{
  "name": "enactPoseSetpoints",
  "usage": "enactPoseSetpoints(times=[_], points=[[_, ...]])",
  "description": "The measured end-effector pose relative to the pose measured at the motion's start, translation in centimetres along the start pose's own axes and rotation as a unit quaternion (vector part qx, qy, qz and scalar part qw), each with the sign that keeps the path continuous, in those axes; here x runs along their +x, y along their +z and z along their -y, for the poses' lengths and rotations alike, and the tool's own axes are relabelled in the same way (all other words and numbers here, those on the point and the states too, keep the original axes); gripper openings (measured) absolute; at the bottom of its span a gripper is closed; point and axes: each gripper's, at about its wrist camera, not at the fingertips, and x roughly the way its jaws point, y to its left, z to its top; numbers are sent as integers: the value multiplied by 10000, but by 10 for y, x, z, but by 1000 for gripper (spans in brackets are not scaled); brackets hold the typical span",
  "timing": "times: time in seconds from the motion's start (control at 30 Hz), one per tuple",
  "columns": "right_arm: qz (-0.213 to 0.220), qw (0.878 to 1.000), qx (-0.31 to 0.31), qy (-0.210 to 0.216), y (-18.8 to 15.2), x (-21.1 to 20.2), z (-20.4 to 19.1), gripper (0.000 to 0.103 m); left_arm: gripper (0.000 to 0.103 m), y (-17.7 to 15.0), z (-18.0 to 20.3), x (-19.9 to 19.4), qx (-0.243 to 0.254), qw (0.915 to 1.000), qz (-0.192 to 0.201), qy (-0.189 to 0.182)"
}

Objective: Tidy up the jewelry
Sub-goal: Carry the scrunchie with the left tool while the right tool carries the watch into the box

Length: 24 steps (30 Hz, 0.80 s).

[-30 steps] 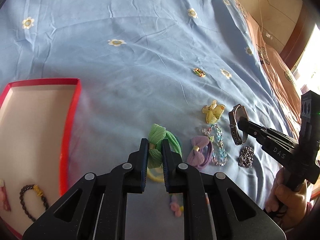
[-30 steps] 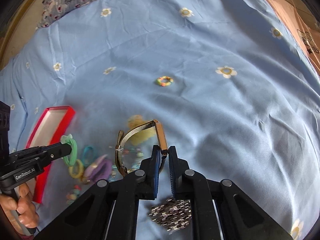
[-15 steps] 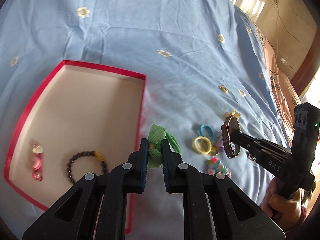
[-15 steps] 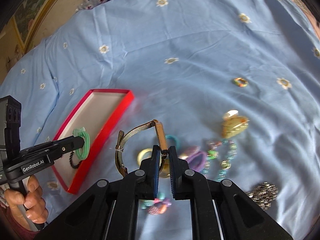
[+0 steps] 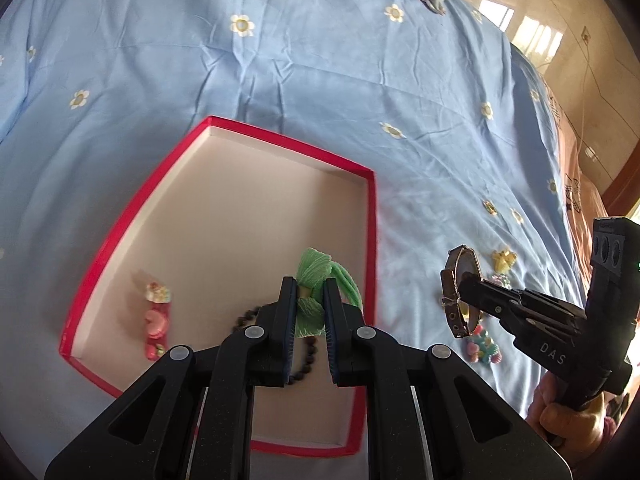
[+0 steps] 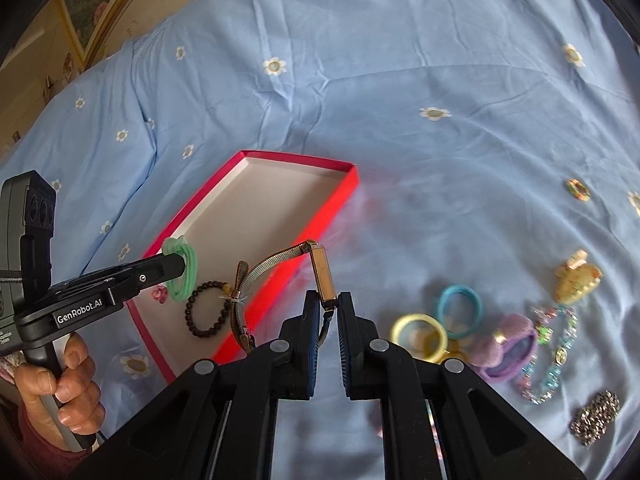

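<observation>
My left gripper (image 5: 310, 304) is shut on a green hair tie (image 5: 316, 280) and holds it above the red box (image 5: 372, 240), over its near right part. It also shows in the right wrist view (image 6: 180, 268). My right gripper (image 6: 329, 308) is shut on a wristwatch (image 6: 320, 272) with a metal band, held in the air just right of the red box (image 6: 336, 208). The watch also shows in the left wrist view (image 5: 460, 292). Inside the box lie a dark bead bracelet (image 6: 206, 308) and a pink hair clip (image 5: 154, 320).
On the blue flowered bedsheet (image 6: 400, 80) right of the box lie a yellow ring tie (image 6: 420, 332), a blue tie (image 6: 460, 304), a purple bow tie (image 6: 508, 352), a bead bracelet (image 6: 556, 356), a gold clip (image 6: 576, 278), a silver chain (image 6: 596, 416) and a small ring (image 6: 578, 190).
Both grippers moved left with their items. The green hair tie went from beside the box to above its inside. The watch moved from over the loose pile to the box's right edge.
</observation>
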Motion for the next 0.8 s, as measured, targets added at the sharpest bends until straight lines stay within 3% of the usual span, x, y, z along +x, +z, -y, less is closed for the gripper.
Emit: enactPoseSetpoints(times=[0.4, 0.8], points=[[-160, 9987, -390, 284, 40, 58, -44, 8, 11, 30, -44, 21, -188, 9993, 14, 326], [-562, 9967, -579, 15, 77, 131, -51, 8, 11, 70, -67, 74, -244, 9974, -245, 626]])
